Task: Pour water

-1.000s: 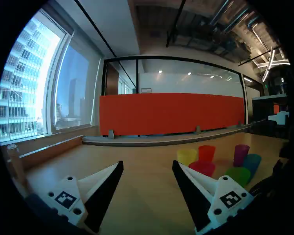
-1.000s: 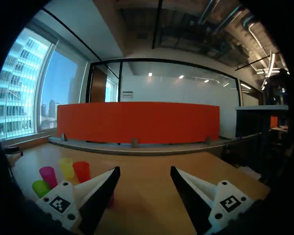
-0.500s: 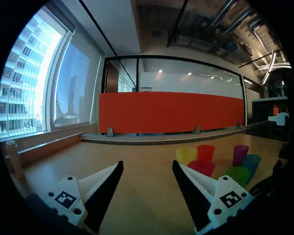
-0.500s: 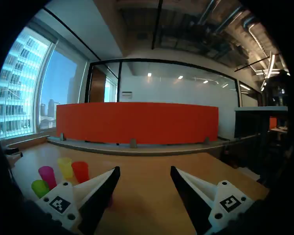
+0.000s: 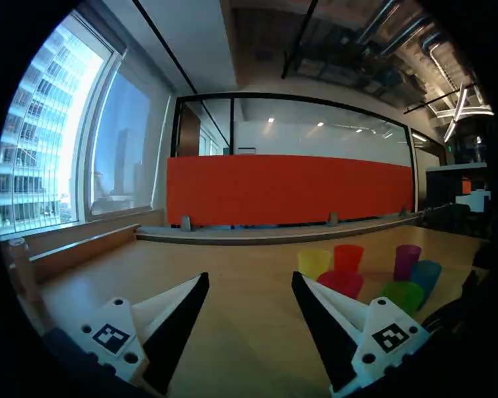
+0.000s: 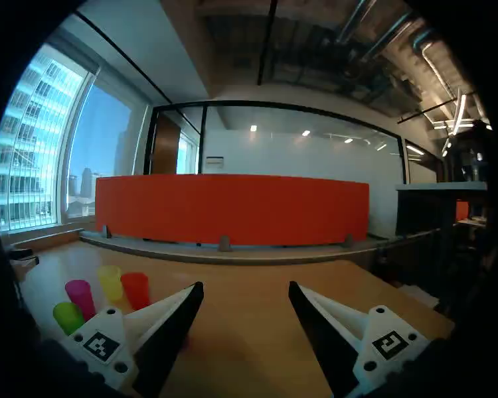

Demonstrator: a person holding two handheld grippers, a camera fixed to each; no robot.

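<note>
Several plastic cups stand together on the wooden table (image 5: 249,312). In the left gripper view they sit to the right: a yellow cup (image 5: 314,263), an orange-red cup (image 5: 348,257), a red cup (image 5: 342,283), a purple cup (image 5: 407,261), a blue cup (image 5: 426,276) and a green cup (image 5: 402,296). My left gripper (image 5: 250,285) is open and empty, its right finger in front of the red cup. In the right gripper view a green cup (image 6: 68,316), a pink cup (image 6: 80,296), a yellow cup (image 6: 109,281) and a red cup (image 6: 136,289) stand at the left, behind the left finger. My right gripper (image 6: 246,295) is open, holding nothing.
An orange partition panel (image 5: 289,190) runs along the table's far edge, with a glass wall behind it. Tall windows (image 5: 43,152) line the left side above a wooden ledge. A dark counter (image 6: 441,219) stands to the right. A slim bottle-like object (image 5: 20,272) stands at the far left.
Both views have tipped very slightly upward, so the cups sit a touch lower in the pictures. Both grippers stay open and nothing was taken hold of.
</note>
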